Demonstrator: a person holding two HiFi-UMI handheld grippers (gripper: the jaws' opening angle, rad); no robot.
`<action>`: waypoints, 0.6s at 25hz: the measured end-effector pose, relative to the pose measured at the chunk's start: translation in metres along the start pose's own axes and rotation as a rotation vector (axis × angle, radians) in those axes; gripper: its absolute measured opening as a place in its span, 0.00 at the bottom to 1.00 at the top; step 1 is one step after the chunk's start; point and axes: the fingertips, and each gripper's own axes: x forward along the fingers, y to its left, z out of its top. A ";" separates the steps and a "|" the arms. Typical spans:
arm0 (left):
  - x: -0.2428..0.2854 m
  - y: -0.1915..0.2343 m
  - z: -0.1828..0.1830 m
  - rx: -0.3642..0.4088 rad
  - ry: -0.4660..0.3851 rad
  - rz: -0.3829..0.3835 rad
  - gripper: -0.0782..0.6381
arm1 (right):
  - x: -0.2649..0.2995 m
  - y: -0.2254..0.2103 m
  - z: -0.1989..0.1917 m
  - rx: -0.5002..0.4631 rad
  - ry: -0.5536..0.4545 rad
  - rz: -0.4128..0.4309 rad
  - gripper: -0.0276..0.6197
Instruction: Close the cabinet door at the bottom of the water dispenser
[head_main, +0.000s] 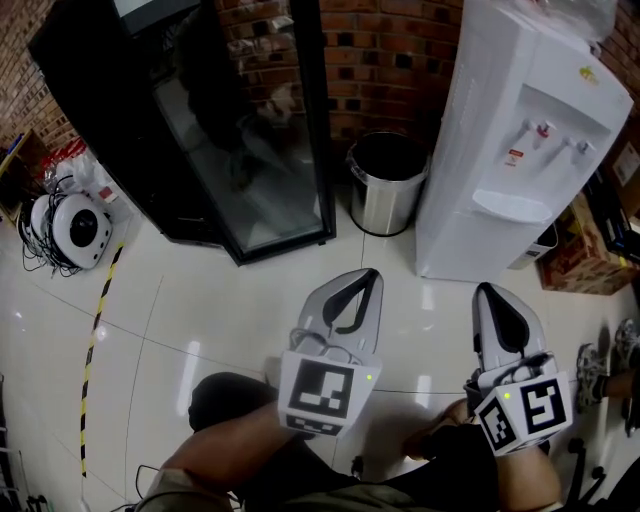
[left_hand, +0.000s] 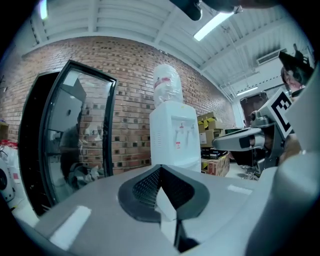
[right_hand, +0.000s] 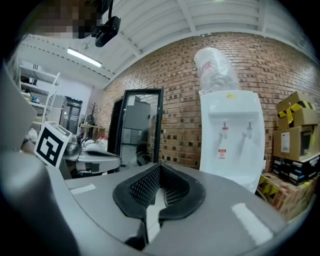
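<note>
Display cooler (head_main: 200, 130): black, glass door, against the brick wall, on the left.
Water dispenser (head_main: 500, 150): white, on the tiled floor (head_main: 200, 300) at upper right, ahead of both grippers and well apart from them.
Cabinet door (head_main: 480, 245): dispenser's lower front; looks flat and white, seam not readable.
Trash bin (head_main: 385, 185): steel, between cooler and dispenser.
Left gripper (head_main: 370, 275): fingers (left_hand: 145, 187) pressed together, nothing held.
Right gripper (head_main: 487, 292): fingers (right_hand: 145, 185) pressed together, nothing held.

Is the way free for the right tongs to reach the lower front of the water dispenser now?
Probably yes: only bare floor lies between the right tongs and the water dispenser; the metal bin stands off to its side. The tongs, shut, are not yet touching it.
</note>
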 end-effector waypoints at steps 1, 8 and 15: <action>0.003 -0.004 0.002 0.002 -0.005 -0.009 0.11 | -0.001 0.001 0.000 -0.001 0.000 0.003 0.06; 0.025 -0.018 0.013 0.015 -0.041 -0.042 0.11 | -0.003 -0.005 -0.004 -0.005 0.007 -0.005 0.06; 0.044 -0.022 0.004 0.025 -0.024 -0.061 0.11 | 0.000 -0.018 -0.006 -0.008 0.011 -0.028 0.06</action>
